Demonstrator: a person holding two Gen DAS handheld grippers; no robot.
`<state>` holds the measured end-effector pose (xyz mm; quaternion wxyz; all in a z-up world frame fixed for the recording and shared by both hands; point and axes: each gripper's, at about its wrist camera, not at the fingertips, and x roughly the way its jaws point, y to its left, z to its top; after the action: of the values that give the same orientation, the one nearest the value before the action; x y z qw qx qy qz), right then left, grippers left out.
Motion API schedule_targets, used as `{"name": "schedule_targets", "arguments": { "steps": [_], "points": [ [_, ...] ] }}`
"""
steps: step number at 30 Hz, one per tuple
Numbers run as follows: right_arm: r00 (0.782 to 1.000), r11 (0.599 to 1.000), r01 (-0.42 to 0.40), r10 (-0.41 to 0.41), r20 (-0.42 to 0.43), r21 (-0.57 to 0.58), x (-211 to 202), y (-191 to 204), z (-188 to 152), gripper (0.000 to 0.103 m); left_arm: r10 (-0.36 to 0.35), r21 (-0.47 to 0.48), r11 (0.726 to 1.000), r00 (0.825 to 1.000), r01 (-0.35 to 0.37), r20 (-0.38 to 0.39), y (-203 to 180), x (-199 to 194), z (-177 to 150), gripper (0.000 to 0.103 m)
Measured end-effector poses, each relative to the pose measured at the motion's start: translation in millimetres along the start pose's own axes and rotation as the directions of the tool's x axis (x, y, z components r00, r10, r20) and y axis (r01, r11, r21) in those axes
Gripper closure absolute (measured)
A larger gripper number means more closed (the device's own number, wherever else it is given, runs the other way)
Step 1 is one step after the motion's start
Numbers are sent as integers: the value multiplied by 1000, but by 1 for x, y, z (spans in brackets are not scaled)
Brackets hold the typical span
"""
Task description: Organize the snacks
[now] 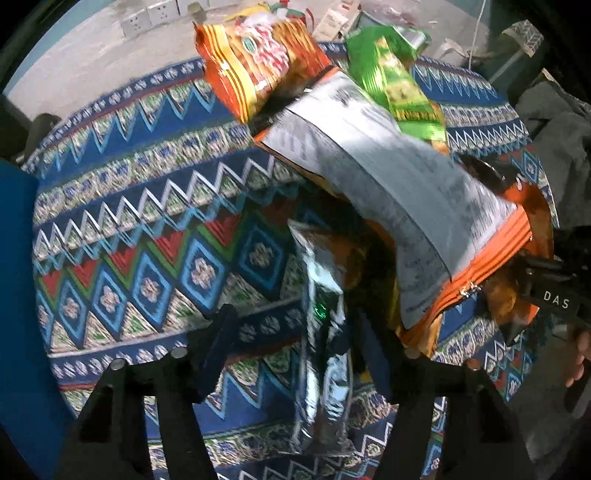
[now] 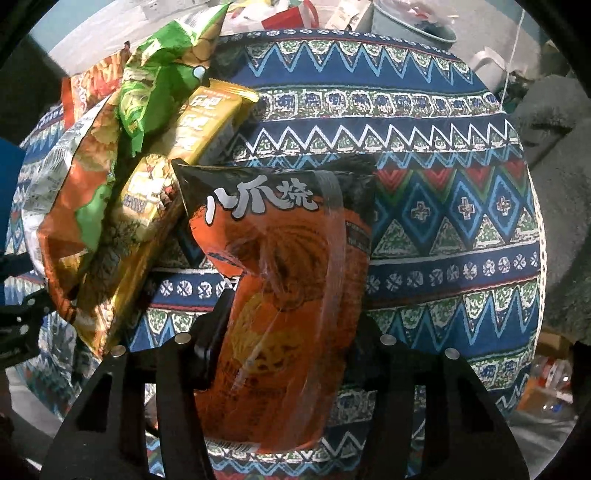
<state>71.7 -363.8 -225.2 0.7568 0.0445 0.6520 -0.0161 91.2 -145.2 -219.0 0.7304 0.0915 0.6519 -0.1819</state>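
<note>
We see the right gripper (image 2: pixel 291 332) clamping an orange-and-black foil snack bag (image 2: pixel 280 280) over the patterned tablecloth (image 2: pixel 443 229). The left gripper (image 1: pixel 306 332) straddles a silver foil packet (image 1: pixel 321 354), grip unclear; the snack pile (image 2: pixel 122 177) lies at ten o'clock.

Setting: a lived-in home room, untidy. Evidence: round table under a patterned woven cloth (image 2: pixel 424 122) in blue, red and green bands; snack bags (image 2: pixel 147 155) heaped on it; bare grey floor (image 1: pixel 85 59) with white wall sockets (image 1: pixel 151 16) lying loose; cardboard boxes (image 1: pixel 336 18) and a red bag (image 2: pixel 291 16) behind; grey fleece blanket (image 2: pixel 554 155) alongside.
</note>
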Motion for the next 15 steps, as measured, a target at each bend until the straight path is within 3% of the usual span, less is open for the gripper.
{"name": "schedule_targets", "arguments": {
  "steps": [3,5,6,7,9,15],
  "points": [
    [1000,999,16,-17,-10,-39,4,8,-9,45,36,55,998,999,-36,9,-10,4,-8,42],
    [999,999,31,-32,-5,-35,7,17,-17,42,51,97,994,998,-53,26,-18,5,-14,53],
    [999,998,42,-43,-5,-44,9,19,-20,41,58,117,991,998,-62,35,-21,4,-15,72],
    [999,997,49,-50,-3,-55,10,22,-21,42,66,127,989,997,-70,37,-24,4,-20,78],
    [999,997,38,-38,3,-61,8,24,-23,56,76,125,989,997,-80,35,-24,3,-25,78],
    [998,998,42,-40,42,-45,-13,24,-25,61,105,106,988,991,-113,83,-11,-21,-39,78]
  ]
}}
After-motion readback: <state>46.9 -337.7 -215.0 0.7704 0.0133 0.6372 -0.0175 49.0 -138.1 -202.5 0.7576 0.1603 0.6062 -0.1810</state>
